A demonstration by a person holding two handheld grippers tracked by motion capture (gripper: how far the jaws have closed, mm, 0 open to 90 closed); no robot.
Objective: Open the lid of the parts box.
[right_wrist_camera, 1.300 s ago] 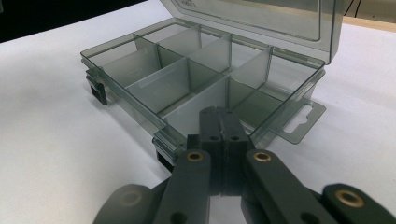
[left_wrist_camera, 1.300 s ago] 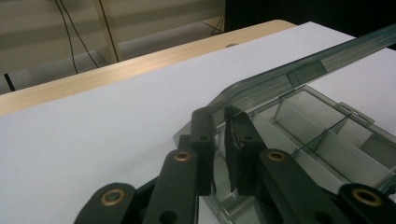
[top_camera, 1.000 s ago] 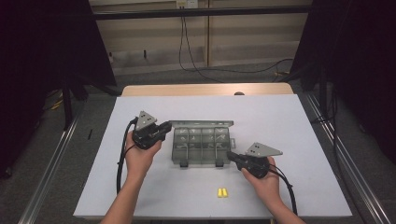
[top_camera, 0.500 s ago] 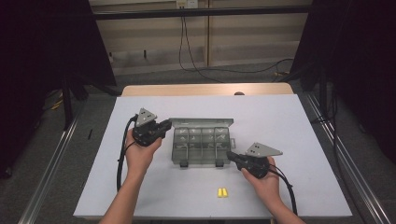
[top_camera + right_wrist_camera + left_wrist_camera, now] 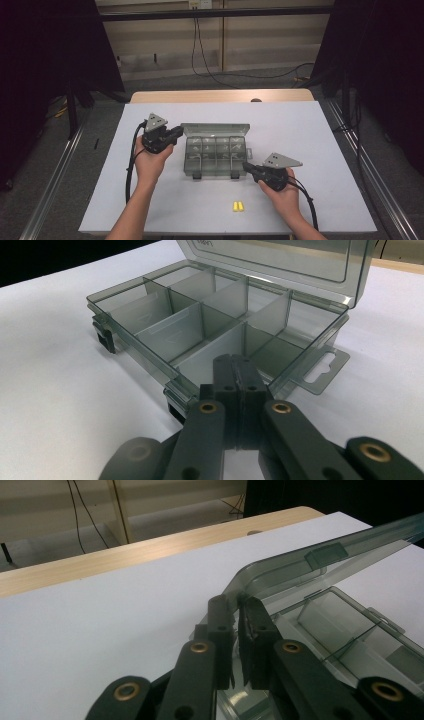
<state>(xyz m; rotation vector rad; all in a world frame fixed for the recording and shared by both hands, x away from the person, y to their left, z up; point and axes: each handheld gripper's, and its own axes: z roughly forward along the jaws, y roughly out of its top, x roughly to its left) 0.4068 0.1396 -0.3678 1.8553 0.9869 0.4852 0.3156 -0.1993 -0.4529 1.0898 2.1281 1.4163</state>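
Two grippers hold a clear box open on the table.

The left gripper [image 5: 235, 611] has its jaws nearly shut, pinching the corner of the lid [image 5: 300, 565] to keep it up. The right gripper [image 5: 235, 371] has its jaws fully shut, pressing the near wall of the box [image 5: 150, 352] so it stays put.

From my remote seat I saw very little shift over that second. The lid [image 5: 215, 129] of the box [image 5: 216, 156] ended a touch more upright than it had been. In the high view its far edge lay slightly farther from the box's front latches than in the earlier pictures. This was the lid whose corner the left gripper [image 5: 176, 133] pinched at the box's rear left. The difference was slight, and I could make out no other
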